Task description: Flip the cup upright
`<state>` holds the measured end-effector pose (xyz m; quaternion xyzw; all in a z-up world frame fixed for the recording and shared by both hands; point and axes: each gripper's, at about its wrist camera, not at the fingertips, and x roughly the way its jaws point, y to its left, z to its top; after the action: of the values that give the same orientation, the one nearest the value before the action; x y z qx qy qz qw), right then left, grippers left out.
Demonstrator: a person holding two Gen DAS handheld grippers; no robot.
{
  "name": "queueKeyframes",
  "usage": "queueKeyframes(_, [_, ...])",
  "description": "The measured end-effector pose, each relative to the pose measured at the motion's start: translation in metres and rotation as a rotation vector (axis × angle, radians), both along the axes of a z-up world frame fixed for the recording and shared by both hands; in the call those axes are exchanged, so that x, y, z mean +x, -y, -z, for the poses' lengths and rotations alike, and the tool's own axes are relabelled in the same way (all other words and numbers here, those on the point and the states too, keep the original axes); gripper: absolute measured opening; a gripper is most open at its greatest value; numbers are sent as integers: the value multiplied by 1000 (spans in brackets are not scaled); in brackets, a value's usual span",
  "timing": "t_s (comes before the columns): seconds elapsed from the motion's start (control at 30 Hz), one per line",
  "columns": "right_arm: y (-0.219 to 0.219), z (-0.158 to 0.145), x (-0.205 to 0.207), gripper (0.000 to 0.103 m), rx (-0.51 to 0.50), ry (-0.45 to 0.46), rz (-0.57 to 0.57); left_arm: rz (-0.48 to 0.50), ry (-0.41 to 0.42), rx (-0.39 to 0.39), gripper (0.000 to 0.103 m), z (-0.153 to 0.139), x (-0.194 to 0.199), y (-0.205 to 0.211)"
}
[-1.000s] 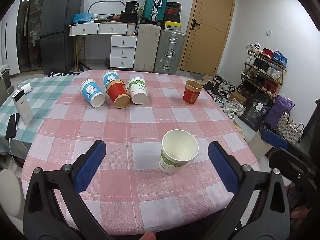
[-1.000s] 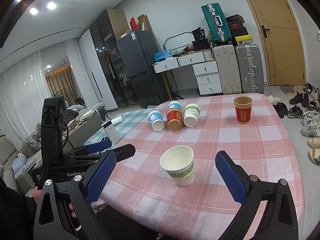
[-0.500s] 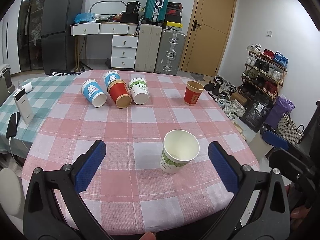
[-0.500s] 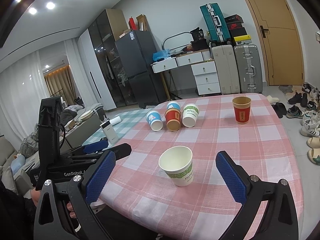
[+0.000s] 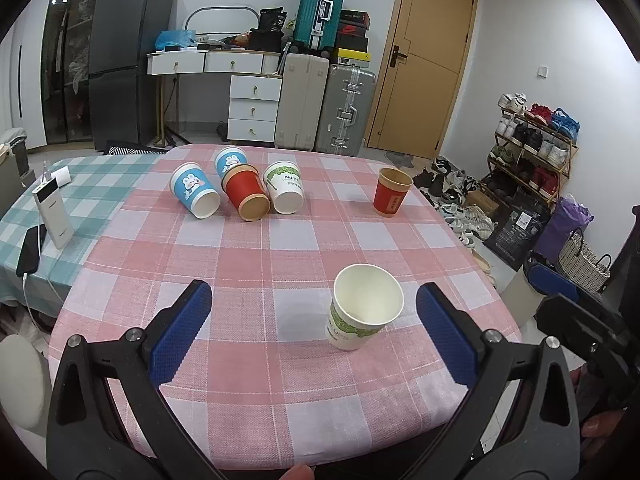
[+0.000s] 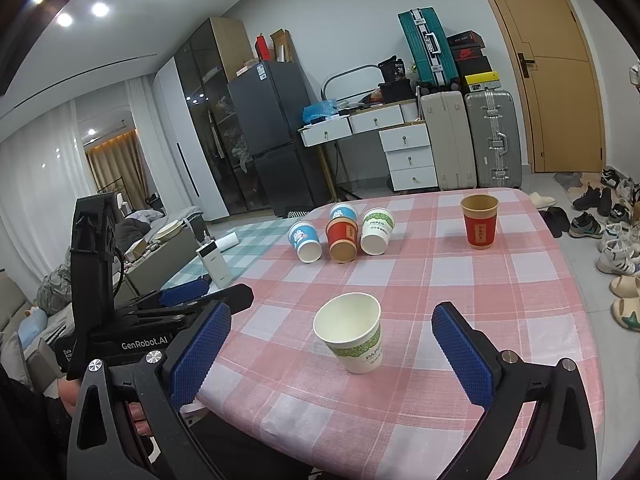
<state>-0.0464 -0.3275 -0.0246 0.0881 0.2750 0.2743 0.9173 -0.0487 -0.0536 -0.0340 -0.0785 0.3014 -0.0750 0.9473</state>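
A white power bank stood on the teal cloth left of the pink-checked table. On that table's far side lay two blue cups, a red cup and a white cup, all on their sides. Nearer its front edge, a white-and-green cup stood upright. A red cup stood upright at far right. The left gripper and right gripper gaped wide, holding nothing.
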Motion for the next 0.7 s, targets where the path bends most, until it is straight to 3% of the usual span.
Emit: queueKeyframes(0.7, [1,0,-1,103,0,-3,1,-3,2,-2,102,0,0,-2])
